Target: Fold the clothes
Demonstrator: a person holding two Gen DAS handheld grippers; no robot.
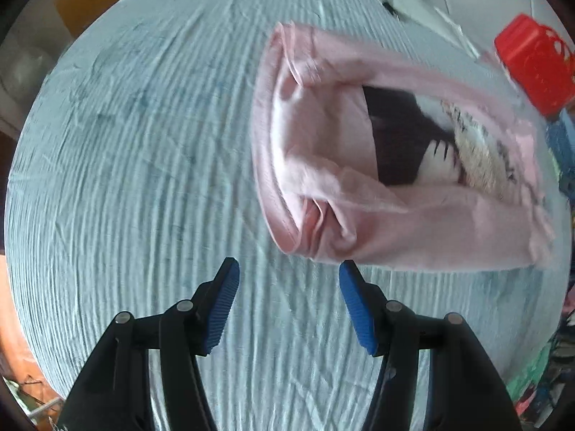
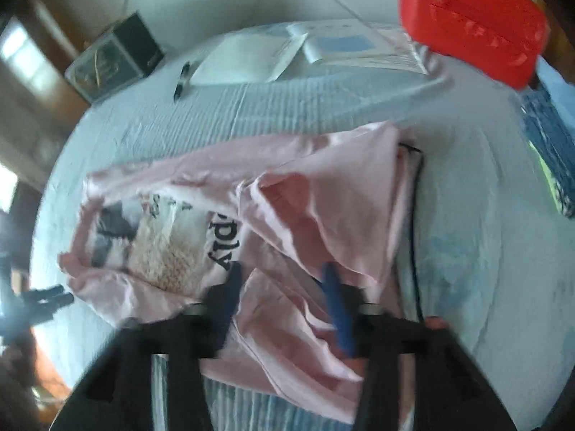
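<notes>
on the pale blue ribbed sheet (image 1: 143,165) of the bed, the left hand-held gripper (image 1: 289,269) hovers with its blue pads (image 1: 224,305) spread wide and nothing between them, its right tip just beside the near edge of the pink t-shirt (image 1: 359,165). the shirt lies partly folded, its printed front showing through the gap, with a red container (image 1: 535,68) beyond it. in the right wrist view, the right hand-held gripper (image 2: 284,273) sits over the shirt's pink folds (image 2: 323,215), fingers apart; blur hides whether cloth is caught. papers (image 2: 251,57) and a pen (image 2: 181,80) lie at the far edge.
</notes>
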